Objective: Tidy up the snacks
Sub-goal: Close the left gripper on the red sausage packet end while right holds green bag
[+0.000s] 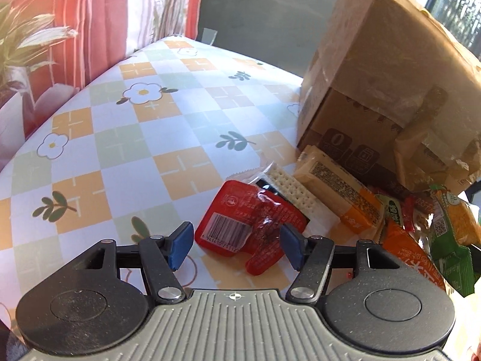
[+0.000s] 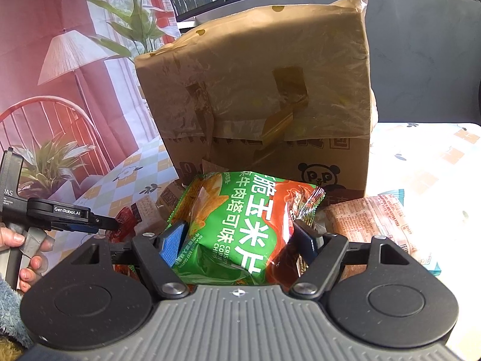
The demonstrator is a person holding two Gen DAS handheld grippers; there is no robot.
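Corn chips bag clamped in right gripper jaws, before cardboard box.

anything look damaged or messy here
The cardboard box looks battered: wrinkled tape and peeling strips across its front. Snack packets lie jumbled against its base, the red sachet and cracker pack overlapping.

Left gripper fingers spread; right gripper fingers clamped.
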